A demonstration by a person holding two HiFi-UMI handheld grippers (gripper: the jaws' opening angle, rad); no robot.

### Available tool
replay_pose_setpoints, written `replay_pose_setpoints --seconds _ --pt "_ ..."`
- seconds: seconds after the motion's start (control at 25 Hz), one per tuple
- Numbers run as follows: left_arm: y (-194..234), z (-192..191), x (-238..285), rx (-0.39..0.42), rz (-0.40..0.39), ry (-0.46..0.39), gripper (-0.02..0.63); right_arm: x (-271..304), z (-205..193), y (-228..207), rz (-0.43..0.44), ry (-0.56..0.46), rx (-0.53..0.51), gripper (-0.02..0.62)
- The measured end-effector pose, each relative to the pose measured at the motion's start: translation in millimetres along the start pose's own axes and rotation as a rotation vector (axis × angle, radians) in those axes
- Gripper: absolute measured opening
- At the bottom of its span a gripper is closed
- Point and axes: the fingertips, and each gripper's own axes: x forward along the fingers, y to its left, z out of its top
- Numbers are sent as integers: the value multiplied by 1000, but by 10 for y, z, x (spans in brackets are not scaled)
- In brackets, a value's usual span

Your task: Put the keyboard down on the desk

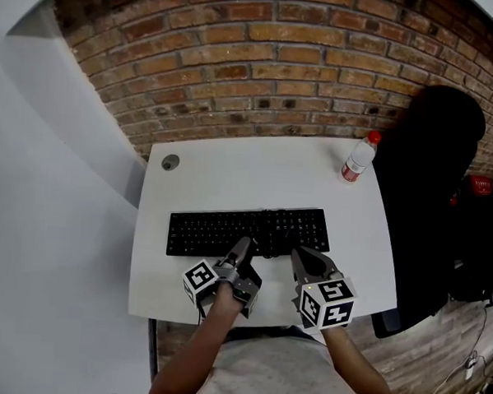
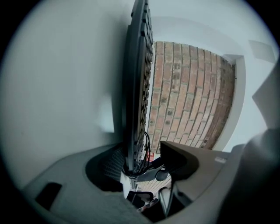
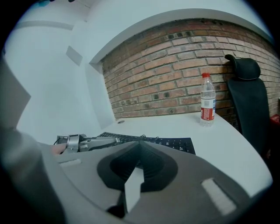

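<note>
The black keyboard (image 1: 220,232) lies flat on the white desk (image 1: 231,171), near its front edge, with a coiled black cable (image 1: 269,233) on its middle. My left gripper (image 1: 245,248) is rolled on its side at the keyboard's front edge. In the left gripper view the keyboard (image 2: 136,87) stands edge-on between the jaws of my left gripper (image 2: 146,158). A gap shows between it and the dark right-hand jaw, so the gripper is open. My right gripper (image 1: 303,257) hovers just right of the left one, jaws together and holding nothing. The right gripper view shows the keyboard (image 3: 175,142) beyond its tips (image 3: 140,144).
A water bottle (image 1: 358,157) with a red cap stands at the desk's back right corner. A black office chair (image 1: 427,201) is beside the desk's right edge. A round cable hole (image 1: 170,162) sits at the back left. A brick wall (image 1: 278,62) runs behind.
</note>
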Motion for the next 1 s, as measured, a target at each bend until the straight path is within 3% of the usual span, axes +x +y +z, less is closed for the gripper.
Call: replay_pose_setpoints --seconds 0.44,0.64,0.84,1.0 --pt "13 -1 -62 33 84 -5 307 14 -6 28 33 2 -15 5" --pt "-5 -52 -96 52 107 12 368 28 -23 48 48 10 -17 5" --pt "-6 -54 -227 49 93 11 371 47 -25 94 62 10 -18 5" --pt "-101 2 -385 100 91 -21 334 63 -7 115 72 7 -11 5"
